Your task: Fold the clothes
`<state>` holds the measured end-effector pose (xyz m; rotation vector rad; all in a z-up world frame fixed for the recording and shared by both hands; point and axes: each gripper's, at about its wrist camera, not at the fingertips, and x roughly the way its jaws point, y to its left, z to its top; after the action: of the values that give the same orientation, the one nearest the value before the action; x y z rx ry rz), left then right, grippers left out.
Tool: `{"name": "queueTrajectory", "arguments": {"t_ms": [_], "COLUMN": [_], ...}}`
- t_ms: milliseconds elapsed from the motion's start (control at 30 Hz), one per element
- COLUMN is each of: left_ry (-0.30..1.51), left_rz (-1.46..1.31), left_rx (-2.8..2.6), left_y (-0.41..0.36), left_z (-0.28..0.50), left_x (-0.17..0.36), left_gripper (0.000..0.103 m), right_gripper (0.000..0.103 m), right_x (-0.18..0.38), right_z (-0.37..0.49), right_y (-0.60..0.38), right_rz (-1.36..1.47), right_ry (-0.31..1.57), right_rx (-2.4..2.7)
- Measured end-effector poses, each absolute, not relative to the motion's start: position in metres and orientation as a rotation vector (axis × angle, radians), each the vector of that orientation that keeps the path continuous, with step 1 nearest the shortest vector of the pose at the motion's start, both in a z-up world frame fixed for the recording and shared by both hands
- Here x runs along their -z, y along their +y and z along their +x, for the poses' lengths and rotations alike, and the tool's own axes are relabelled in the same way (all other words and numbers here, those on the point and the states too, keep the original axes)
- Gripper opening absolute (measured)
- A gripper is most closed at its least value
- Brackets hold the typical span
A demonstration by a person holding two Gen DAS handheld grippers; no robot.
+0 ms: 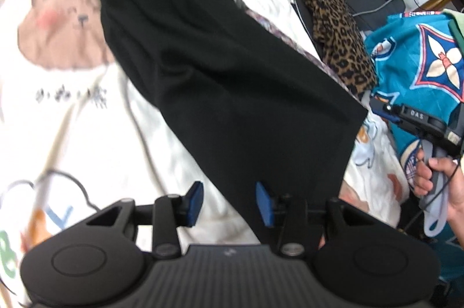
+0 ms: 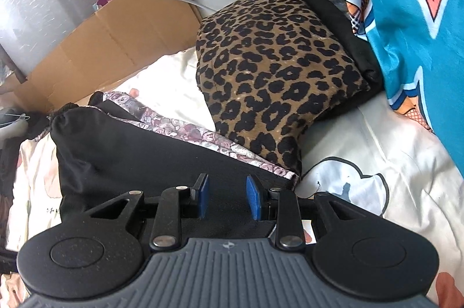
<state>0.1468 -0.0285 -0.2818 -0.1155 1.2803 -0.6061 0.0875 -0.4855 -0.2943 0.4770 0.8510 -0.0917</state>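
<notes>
A: Bed (image 1: 87,139) under a white cartoon sheet serves as the work surface; cardboard (image 2: 95,44) leans at the far side, a leopard-print pile (image 2: 275,81) and a teal cloth (image 2: 406,18) lie off to the right.

B: Where's the garment?

A: Black piece (image 1: 226,81), folded long, lies flat on the sheet with a floral cloth (image 2: 203,137) showing along its far edge. Gathered waistband end points away; the near hem runs toward both tools.

B: Grippers?

A: Left gripper (image 1: 230,202) has jaws spread, nothing pinched; the black corner sits beneath and beside the right pad, no contact that I can make out. Right gripper (image 2: 227,199) also parted, hovering over the near edge of the black cloth, pads clear of it. In the left view the person's hand (image 1: 435,180) holds the right tool's handle off to the side.

B: So the fold is laid and released?

A: Reads that way. I would judge the next step to be a second fold, hem toward waistband.

B: How to do it well?

A: Take the two near corners, one per gripper, and pinch through every layer so the lower one does not lag. Lift both together, carry level, lay hem onto waistband squarely. Risk: catching the floral cloth or the sheet with the black fabric. Left view is blurred, so corner alignment is uncertain.
</notes>
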Motion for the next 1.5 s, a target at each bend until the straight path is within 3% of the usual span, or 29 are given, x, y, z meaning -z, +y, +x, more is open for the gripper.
{"name": "queueTrajectory", "arguments": {"t_ms": [600,767,1100,1233,1500], "left_ry": [1.107,1.037,1.056,1.056,1.034], "left_rz": [0.004,0.055,0.228,0.213,0.257], "left_rx": [0.473,0.474,0.417,0.417,0.405], "left_y": [-0.041,-0.059,-0.092,-0.091,-0.096], "left_z": [0.231,0.255,0.281,0.296,0.330], "left_x": [0.174,0.149,0.161,0.169,0.189], "left_gripper": [0.045,0.059,0.065,0.065,0.065], "right_gripper": [0.039,0.043,0.045,0.055,0.058], "right_x": [0.278,0.269,0.259,0.258,0.256], "right_z": [0.116,0.124,0.138,0.142,0.154], "right_y": [-0.451,-0.442,-0.431,-0.428,-0.420], "right_rz": [0.432,0.427,0.406,0.390,0.330], "right_ry": [0.817,0.809,0.793,0.794,0.801], "right_rx": [-0.073,-0.108,-0.155,-0.168,-0.184]}}
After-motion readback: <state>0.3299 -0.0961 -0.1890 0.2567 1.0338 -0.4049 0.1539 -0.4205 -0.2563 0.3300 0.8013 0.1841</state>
